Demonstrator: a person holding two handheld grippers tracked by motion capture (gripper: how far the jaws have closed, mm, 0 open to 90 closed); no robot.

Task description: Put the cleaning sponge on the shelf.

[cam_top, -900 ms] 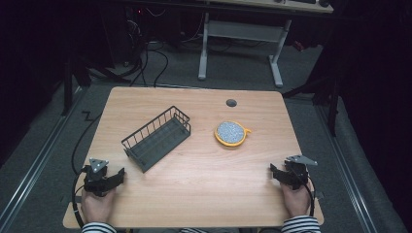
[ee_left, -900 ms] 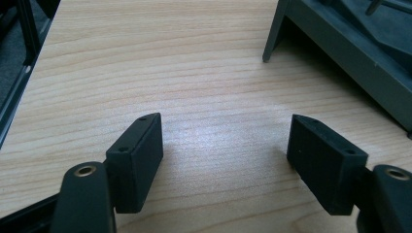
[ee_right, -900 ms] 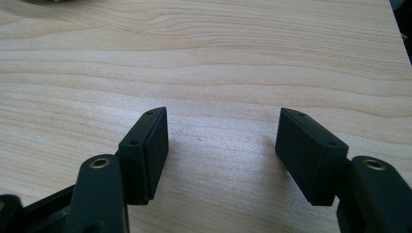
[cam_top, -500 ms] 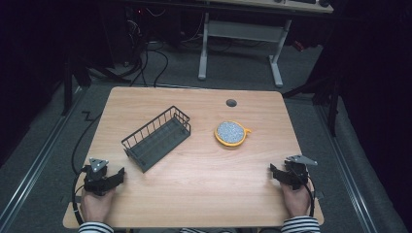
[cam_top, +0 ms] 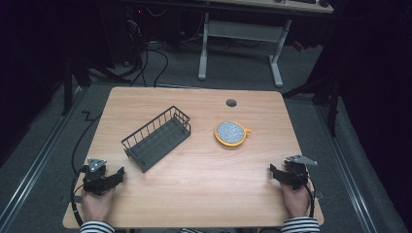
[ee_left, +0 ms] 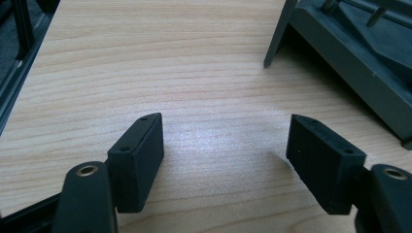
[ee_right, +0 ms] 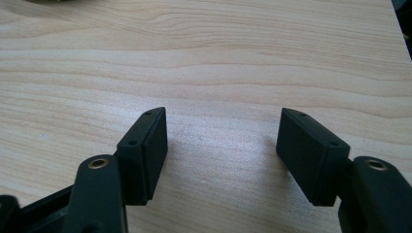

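Altogether: one wire basket [cam_top: 156, 138], one yellow dish [cam_top: 231, 133] — two open-jawed grippers.

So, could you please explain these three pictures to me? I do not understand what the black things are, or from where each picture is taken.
A person sits at a wooden table and holds a hand tool with two black jaws in each hand: the left gripper and the right gripper. One picture looks down from above. The other two come from small cameras riding on each gripper, looking along its jaws. On the table lie a dark wire basket and a yellow dish with speckled grey contents. Both grippers are open and hold nothing.
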